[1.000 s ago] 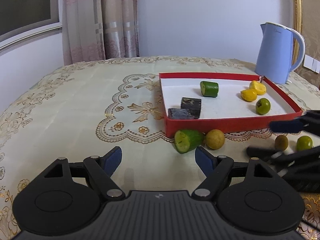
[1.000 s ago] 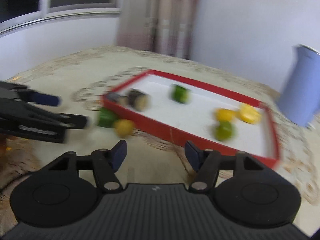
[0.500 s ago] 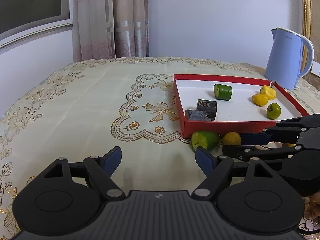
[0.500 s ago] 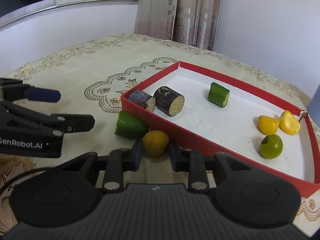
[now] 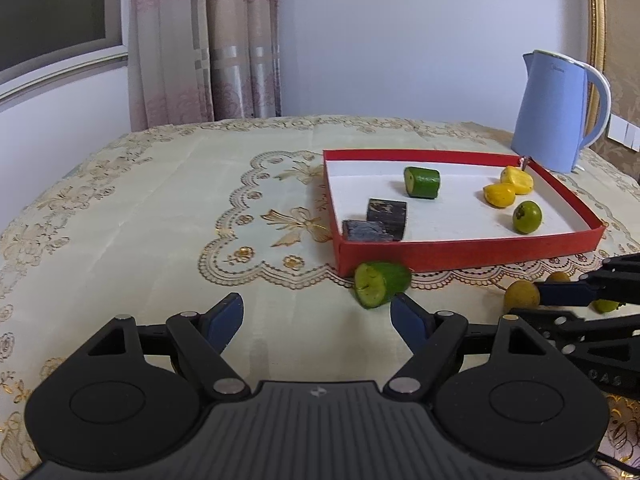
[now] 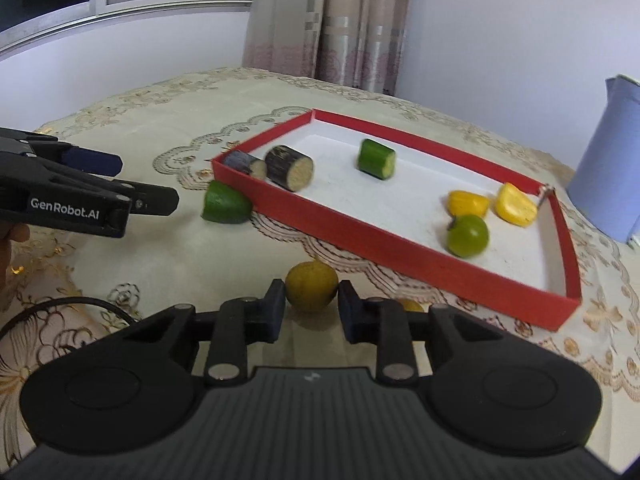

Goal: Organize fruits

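Home room: embroidered tablecloth point(image 5: 160, 208), patterned curtains point(image 5: 208, 40) by window (dark outside), blue electric kettle point(image 5: 554, 116).

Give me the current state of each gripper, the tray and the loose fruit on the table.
Right gripper: shut on the yellow round fruit.
Left gripper: open, holding nothing.
Red tray: on the tablecloth, holding several pieces.
Green cut piece: loose on the cloth, against the tray's outer wall.
Kettle: upright behind the tray.
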